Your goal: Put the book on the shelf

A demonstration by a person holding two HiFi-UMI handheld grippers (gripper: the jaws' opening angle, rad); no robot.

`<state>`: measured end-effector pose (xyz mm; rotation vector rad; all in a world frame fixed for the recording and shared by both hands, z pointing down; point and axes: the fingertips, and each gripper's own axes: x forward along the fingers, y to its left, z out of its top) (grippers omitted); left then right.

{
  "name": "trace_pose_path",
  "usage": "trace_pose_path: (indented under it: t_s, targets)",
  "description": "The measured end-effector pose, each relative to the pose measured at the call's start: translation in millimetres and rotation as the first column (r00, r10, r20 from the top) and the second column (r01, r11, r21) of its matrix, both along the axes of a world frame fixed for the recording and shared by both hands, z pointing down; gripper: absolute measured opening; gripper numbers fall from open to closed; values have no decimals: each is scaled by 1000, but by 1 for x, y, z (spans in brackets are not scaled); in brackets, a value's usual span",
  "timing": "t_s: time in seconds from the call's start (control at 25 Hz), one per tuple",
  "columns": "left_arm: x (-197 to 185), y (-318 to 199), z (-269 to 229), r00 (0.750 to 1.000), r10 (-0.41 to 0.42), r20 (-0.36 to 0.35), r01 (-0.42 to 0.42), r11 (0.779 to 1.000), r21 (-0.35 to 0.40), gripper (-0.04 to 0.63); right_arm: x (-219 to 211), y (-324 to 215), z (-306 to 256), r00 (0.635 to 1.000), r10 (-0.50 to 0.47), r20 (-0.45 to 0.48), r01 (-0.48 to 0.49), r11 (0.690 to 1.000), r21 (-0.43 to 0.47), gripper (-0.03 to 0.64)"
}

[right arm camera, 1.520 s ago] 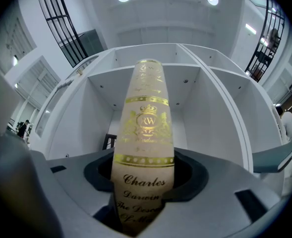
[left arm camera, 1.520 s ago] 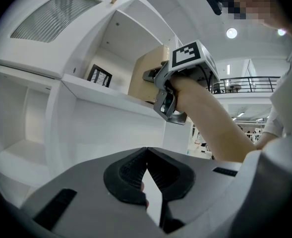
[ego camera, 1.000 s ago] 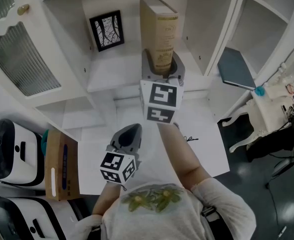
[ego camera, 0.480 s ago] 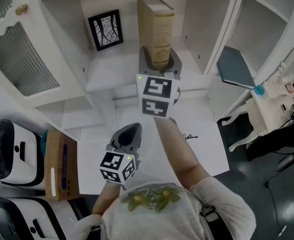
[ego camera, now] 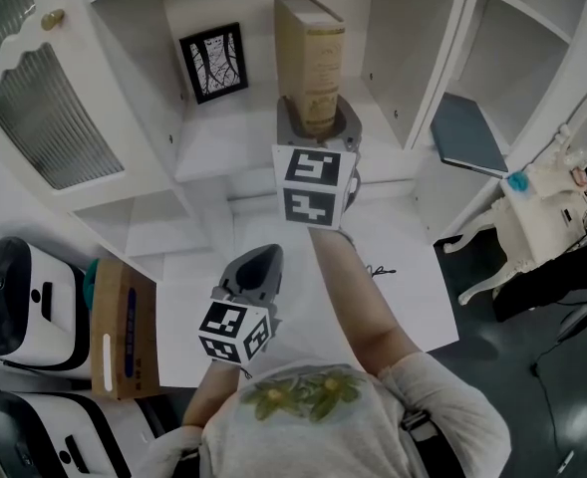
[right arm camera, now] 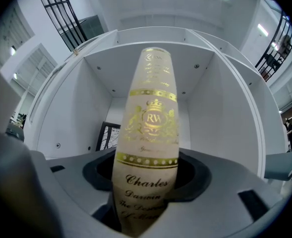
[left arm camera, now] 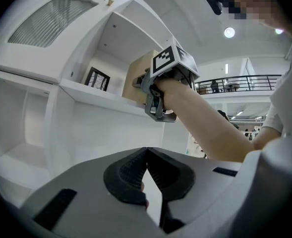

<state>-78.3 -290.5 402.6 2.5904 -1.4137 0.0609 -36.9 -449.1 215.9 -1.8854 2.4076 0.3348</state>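
Note:
A thick tan book (ego camera: 311, 63) with gilt lettering on its spine (right arm camera: 148, 133) stands upright on the white shelf (ego camera: 223, 152), in the middle compartment. My right gripper (ego camera: 318, 125) reaches in at the book's lower end, and its jaws are opening with the book still between them; a dark gap shows beside the spine. From the left gripper view the book (left arm camera: 135, 76) and the right gripper (left arm camera: 158, 100) appear at shelf height. My left gripper (ego camera: 256, 267) hangs low over the white table, shut, with nothing held (left arm camera: 146, 155).
A framed black-and-white picture (ego camera: 213, 61) leans at the back of the same compartment, left of the book. A dark flat board (ego camera: 467, 135) lies in the right-hand compartment. A cardboard box (ego camera: 124, 327) and white machines (ego camera: 19, 297) stand at lower left; a small white table (ego camera: 542, 207) stands right.
The book and right gripper have shifted slightly left and the book now stands straighter on the shelf. The left gripper has stayed put.

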Motion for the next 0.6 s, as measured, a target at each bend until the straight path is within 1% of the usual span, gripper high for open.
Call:
trace_pose_path:
  t_s: [0.28,0.6]
  targets:
    - [3,6,-4,1000,5,3,-5,1000,9,28,7,21,0,999,-36,14,36,999,2,255]
    - [4,18,-7,1000,5,14,-6,1000,12,28,19,65,10,999,-51,13,51,998,28,255]
